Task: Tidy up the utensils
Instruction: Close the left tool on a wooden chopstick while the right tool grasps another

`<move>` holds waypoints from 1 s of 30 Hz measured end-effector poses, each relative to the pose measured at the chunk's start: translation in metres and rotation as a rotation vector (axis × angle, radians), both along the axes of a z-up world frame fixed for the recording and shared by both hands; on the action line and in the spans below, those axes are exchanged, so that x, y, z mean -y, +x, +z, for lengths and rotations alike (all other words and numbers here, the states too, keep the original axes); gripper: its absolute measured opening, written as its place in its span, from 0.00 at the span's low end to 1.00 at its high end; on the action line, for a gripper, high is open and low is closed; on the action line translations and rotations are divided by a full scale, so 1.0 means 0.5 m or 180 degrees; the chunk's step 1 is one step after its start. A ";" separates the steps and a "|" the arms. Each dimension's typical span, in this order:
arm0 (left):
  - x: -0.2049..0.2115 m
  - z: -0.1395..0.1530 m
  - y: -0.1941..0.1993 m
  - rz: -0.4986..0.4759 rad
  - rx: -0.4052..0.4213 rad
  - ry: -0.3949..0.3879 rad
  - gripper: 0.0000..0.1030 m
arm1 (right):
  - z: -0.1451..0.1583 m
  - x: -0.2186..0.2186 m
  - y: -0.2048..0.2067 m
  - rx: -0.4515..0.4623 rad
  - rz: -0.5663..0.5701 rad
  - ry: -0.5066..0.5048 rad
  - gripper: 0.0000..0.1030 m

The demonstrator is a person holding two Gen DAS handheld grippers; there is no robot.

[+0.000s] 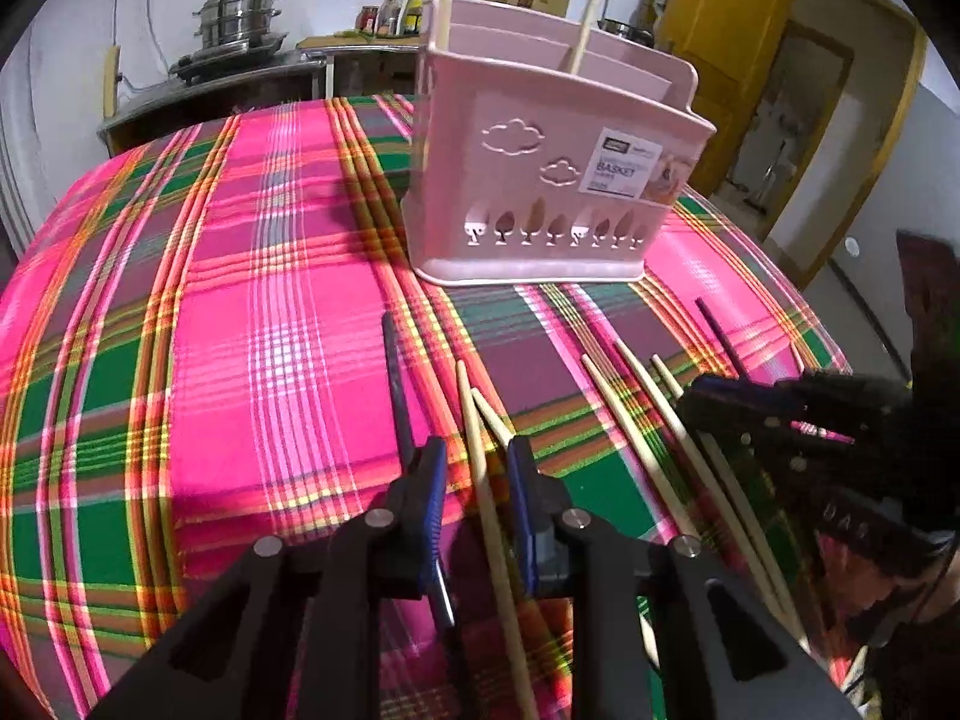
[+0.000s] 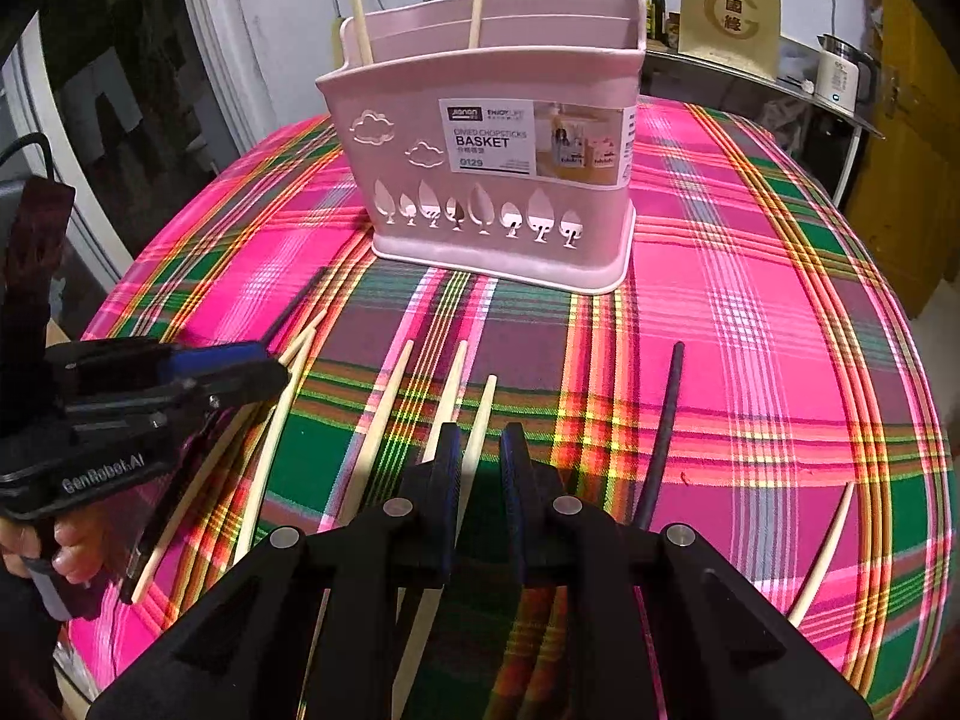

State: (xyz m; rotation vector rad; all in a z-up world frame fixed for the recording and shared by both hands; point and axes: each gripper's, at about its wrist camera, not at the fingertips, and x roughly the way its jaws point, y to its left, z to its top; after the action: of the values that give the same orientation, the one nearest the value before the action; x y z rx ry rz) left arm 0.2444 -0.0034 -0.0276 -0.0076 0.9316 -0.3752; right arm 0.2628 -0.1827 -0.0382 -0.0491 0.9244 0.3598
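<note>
**A home kitchen, cloth-covered table in the middle**

A plaid tablecloth (image 1: pixel 240 300) is covering the table, and a pink chopstick basket (image 2: pixel 498 150) is standing on it with chopsticks (image 2: pixel 384 420) lying loose in front. Behind, a stacked steel steamer (image 1: pixel 240 15) is sitting on a side counter (image 1: pixel 240 84), with sauce bottles (image 1: pixel 402 9) lining up beside it. In the right wrist view an electric kettle (image 2: pixel 843 72) is resting on a metal shelf (image 2: pixel 780 90), near more bottles. A yellow wooden door (image 1: pixel 726 48) is standing at the room's edge.
</note>
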 end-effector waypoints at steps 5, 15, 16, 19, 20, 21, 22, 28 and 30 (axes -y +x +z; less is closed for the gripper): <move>0.003 0.001 0.000 0.0022 0.0001 0.0128 0.21 | -0.001 -0.005 0.005 0.0000 0.0003 -0.0052 0.14; 0.033 0.002 0.024 0.0050 0.0038 0.0424 0.21 | -0.002 -0.020 0.023 -0.0001 -0.0008 -0.0147 0.14; 0.034 0.002 0.027 0.0050 0.0040 0.0432 0.21 | -0.003 -0.020 0.026 -0.0003 -0.0010 -0.0148 0.14; 0.035 0.002 0.038 0.0050 0.0020 0.0429 0.21 | -0.003 -0.021 0.032 -0.0013 -0.0013 -0.0135 0.13; 0.036 0.002 0.041 0.0044 0.0007 0.0427 0.21 | -0.003 -0.022 0.032 -0.0012 -0.0014 -0.0145 0.10; 0.036 0.002 0.043 0.0038 -0.0005 0.0424 0.20 | -0.003 -0.023 0.033 -0.0006 -0.0019 -0.0171 0.08; 0.036 0.003 0.046 0.0032 -0.0016 0.0422 0.20 | -0.003 -0.022 0.034 -0.0003 -0.0019 -0.0175 0.07; 0.047 0.003 0.058 0.0014 -0.0023 0.0482 0.13 | -0.004 -0.017 0.037 -0.0012 -0.0014 -0.0133 0.05; 0.048 0.003 0.058 0.0015 -0.0019 0.0485 0.06 | -0.003 -0.016 0.037 -0.0020 -0.0011 -0.0128 0.05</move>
State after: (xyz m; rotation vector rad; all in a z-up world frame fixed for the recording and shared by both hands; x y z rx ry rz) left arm 0.2736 -0.0274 -0.0263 0.1285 0.9640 -0.2990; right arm 0.2814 -0.1745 -0.0398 -0.0831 0.9379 0.3383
